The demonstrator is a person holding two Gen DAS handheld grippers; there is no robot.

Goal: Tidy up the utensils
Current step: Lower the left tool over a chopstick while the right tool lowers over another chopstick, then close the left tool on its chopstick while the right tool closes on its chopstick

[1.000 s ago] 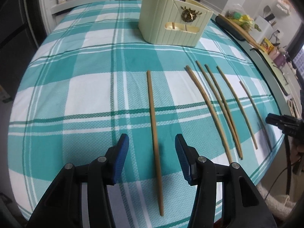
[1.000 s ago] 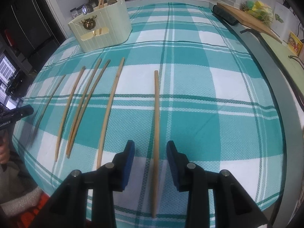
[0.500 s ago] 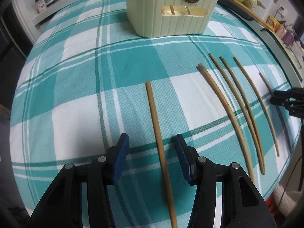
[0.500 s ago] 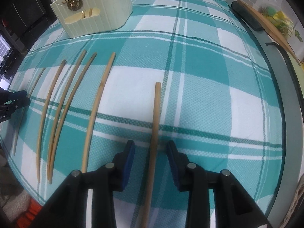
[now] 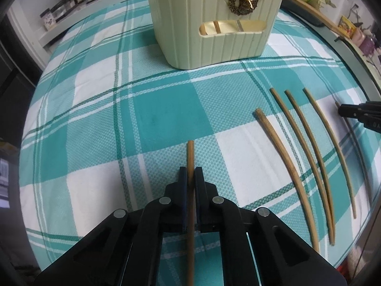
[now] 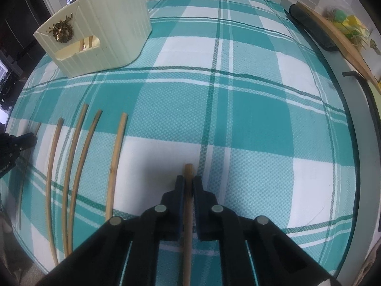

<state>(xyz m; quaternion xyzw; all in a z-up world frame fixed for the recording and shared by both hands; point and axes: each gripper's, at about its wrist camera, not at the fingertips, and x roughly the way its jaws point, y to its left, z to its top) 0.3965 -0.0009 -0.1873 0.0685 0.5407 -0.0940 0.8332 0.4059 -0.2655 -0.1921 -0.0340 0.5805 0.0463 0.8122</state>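
My left gripper [image 5: 190, 175] is shut on a wooden chopstick [image 5: 190, 152] whose tip sticks out ahead of the jaws, low over the cloth. My right gripper [image 6: 188, 183] is shut on another wooden chopstick [image 6: 188, 170] the same way. Several more chopsticks [image 5: 307, 147] lie side by side on the teal plaid tablecloth, right of the left gripper and left of the right gripper [image 6: 78, 157]. The cream utensil holder [image 5: 214, 21] with a gold deer emblem stands farther back; it also shows in the right wrist view [image 6: 100, 26] with utensils in it.
The table's right edge [image 6: 352, 143] borders a counter with a cutting board [image 6: 333, 38] and a dark roll. Jars stand on a shelf [image 5: 62, 7] at the back left. Each gripper's tip shows at the other view's edge [image 5: 357, 114].
Both grippers moved forward along their chopsticks and closed from open onto them. The holder looks nearer in both views.
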